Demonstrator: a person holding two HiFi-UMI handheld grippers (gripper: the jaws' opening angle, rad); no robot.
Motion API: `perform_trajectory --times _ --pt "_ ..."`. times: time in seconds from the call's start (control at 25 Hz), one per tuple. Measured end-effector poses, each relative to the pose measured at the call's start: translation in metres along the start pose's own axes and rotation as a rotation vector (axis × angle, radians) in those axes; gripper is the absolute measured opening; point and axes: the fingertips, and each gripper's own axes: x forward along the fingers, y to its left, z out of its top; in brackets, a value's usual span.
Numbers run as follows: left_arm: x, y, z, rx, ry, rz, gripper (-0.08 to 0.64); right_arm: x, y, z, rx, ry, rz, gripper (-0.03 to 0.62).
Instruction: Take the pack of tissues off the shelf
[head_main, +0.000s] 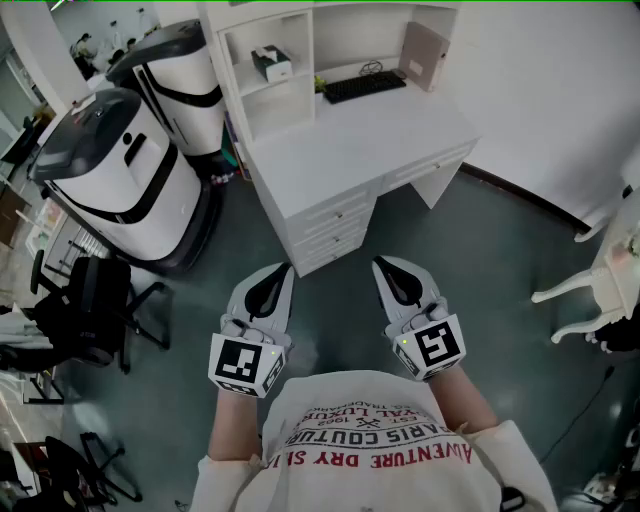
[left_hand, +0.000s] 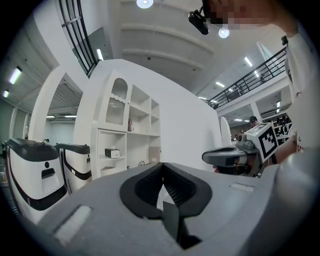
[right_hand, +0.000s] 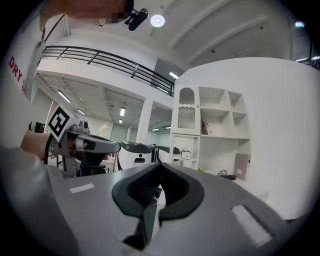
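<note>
Pack of tissues (head_main: 272, 64): it is far from the person, who stands back on the floor. Nearest are the left tongs (head_main: 282, 270) and the right tongs (head_main: 381, 264), side by side, both clenched on nothing and aimed forward. Beyond them is the white surface (head_main: 370, 135) with a keyboard (head_main: 365, 85) at its back. Farthest, the pack sits on the shelf (head_main: 255, 90) in the left column of the hutch, alone in its compartment. It is probably light and soft-sided, so it would dent under a hard squeeze. The tongs should go in from the open front and close gently across its narrow width.
</note>
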Motion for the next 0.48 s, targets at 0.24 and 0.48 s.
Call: perform_trajectory --times 0.24,0.48 --pt "0.002 0.006 -0.005 -0.009 0.011 -0.008 0.006 0.008 0.003 -0.006 0.01 0.016 0.003 -0.002" --pt "0.008 0.014 -0.006 -0.027 0.005 0.001 0.006 0.016 -0.006 -0.011 0.051 0.016 -0.01 -0.002"
